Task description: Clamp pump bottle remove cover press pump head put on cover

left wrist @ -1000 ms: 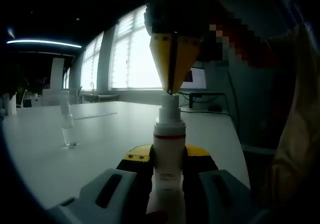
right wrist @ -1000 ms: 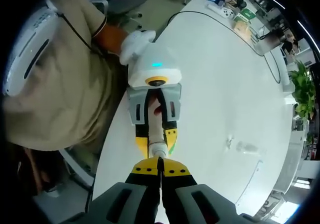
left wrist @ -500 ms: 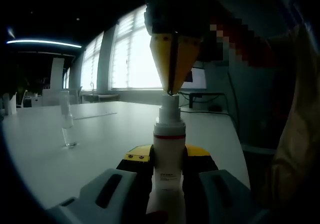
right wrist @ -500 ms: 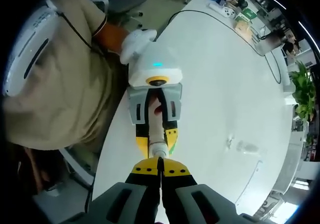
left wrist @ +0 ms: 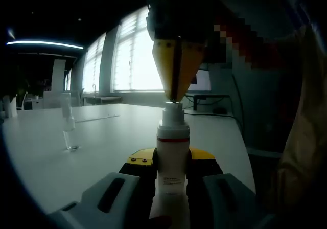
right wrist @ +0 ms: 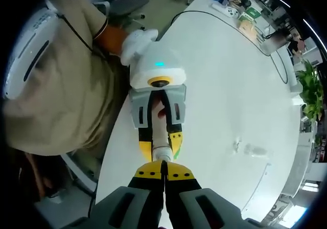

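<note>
While left gripper (left wrist: pixel 172 165) clamps pump bottle (left wrist: pixel 172 157), right gripper (left wrist: pixel 174 98) fingers together on pump head (left wrist: pixel 172 114)

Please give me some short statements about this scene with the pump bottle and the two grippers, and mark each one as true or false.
1. The left gripper is clamped around the white pump bottle with a red band. True.
2. The right gripper comes down with its yellow jaws wide open. False: the jaws are closed together, their tip on the white pump head.
3. The clear plastic cover sits on the pump head. False: it stands apart on the white table.
4. The bottle lies on its side. False: it stands upright.
5. Bright windows are behind the table. True.
</note>
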Available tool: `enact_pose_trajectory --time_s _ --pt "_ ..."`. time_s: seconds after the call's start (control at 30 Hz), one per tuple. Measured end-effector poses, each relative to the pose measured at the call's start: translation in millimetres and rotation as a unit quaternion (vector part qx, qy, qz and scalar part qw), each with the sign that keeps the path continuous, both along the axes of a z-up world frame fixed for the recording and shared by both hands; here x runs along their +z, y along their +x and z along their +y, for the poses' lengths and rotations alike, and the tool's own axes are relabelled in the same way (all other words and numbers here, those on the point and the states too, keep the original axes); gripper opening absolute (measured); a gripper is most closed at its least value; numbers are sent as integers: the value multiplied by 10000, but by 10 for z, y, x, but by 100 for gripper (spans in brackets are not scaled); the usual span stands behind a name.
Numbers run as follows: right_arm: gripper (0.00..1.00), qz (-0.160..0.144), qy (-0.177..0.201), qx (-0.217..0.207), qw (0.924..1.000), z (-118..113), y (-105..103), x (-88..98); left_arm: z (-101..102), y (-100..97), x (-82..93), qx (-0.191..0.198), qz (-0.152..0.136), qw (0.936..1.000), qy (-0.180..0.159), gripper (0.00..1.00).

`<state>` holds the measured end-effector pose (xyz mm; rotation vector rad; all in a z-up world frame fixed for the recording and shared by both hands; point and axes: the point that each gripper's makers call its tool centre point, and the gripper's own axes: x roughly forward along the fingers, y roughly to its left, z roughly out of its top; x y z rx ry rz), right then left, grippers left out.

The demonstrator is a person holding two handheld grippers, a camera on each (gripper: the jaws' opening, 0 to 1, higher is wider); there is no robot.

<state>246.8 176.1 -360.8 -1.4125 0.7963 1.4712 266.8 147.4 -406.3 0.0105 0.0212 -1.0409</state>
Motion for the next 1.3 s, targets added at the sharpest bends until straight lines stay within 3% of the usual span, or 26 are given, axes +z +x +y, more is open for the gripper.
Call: enact_pose_trajectory --time_s 0.7,1.0,1.3 --pt "0 -44 -70 78 9999 -13 -18 29 -31 -44 13 8 0 10000 1 13" --pt "0 39 72 40 10000 -10 -3 80 -31 -47 18 7 6 10000 -1 13" --pt "0 -17 -91 145 9999 2 -6 73 -29 -49 25 14 11 10000 -3 13"
